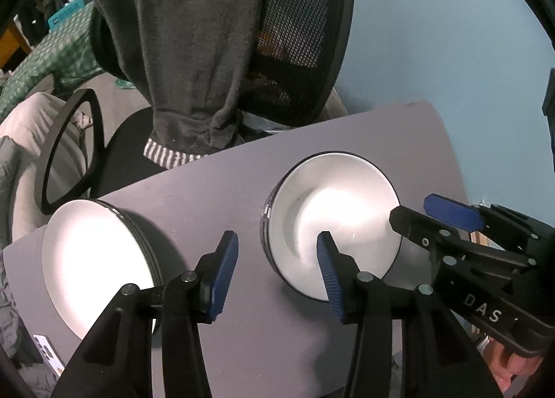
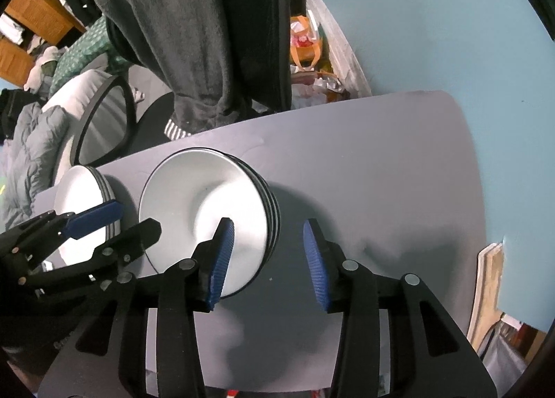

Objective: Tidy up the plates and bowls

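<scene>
Two stacks of white dishes with dark rims stand on a grey table [image 1: 215,189]. The left stack [image 1: 93,259] is near the table's left edge; it also shows in the right wrist view [image 2: 83,196]. The right stack [image 1: 333,224] stands mid-table and also shows in the right wrist view [image 2: 204,214]. My left gripper [image 1: 277,273] is open and empty, hovering between the two stacks. My right gripper [image 2: 267,259] is open and empty, its left pad over the right stack's rim. It also shows at the right of the left wrist view [image 1: 426,214].
A black office chair [image 1: 298,44] draped with a dark grey towel [image 1: 194,51] stands just behind the table. A blue wall [image 2: 433,33] runs along the right. Bedding and clutter lie at the left. Bare tabletop [image 2: 381,172] lies right of the stacks.
</scene>
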{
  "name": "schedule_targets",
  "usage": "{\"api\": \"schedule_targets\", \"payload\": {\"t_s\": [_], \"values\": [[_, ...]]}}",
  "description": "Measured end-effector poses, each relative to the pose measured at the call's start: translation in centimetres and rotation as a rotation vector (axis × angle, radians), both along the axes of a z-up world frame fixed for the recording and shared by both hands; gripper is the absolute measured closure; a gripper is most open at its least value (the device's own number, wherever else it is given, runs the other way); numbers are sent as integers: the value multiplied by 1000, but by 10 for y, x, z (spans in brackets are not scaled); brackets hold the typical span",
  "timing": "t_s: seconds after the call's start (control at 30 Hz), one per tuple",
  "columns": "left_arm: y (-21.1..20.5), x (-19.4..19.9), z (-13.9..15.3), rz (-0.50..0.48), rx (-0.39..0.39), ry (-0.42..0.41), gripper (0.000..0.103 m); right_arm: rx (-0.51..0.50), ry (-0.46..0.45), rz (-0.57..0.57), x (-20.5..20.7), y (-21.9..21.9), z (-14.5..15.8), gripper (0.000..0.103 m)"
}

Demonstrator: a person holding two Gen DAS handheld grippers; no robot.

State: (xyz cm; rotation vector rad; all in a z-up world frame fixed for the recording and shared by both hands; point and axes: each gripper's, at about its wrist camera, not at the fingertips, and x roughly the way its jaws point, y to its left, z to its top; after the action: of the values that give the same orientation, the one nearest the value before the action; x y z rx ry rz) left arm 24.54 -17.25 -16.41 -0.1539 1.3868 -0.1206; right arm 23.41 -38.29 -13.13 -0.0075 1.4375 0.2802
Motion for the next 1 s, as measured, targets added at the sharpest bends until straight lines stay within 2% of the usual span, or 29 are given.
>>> {"api": "schedule_targets", "payload": {"t_s": [0.1, 0.17, 0.43, 0.73, 1.0], "values": [[6, -7, 10, 12, 4, -22, 53, 10, -18, 4, -3, 2, 7, 53], [11, -14, 18, 18, 11, -45, 45, 12, -35, 10, -7, 3, 15, 52], [41, -42, 48, 80, -8, -101, 43, 15, -92, 50, -18, 12, 40, 50], [67, -65, 59, 149, -51, -97, 39, -8, -138, 103, -31, 25, 55, 49], [66, -73, 55, 148, -62, -74, 39, -11, -135, 134, -33, 28, 53, 49]]}}
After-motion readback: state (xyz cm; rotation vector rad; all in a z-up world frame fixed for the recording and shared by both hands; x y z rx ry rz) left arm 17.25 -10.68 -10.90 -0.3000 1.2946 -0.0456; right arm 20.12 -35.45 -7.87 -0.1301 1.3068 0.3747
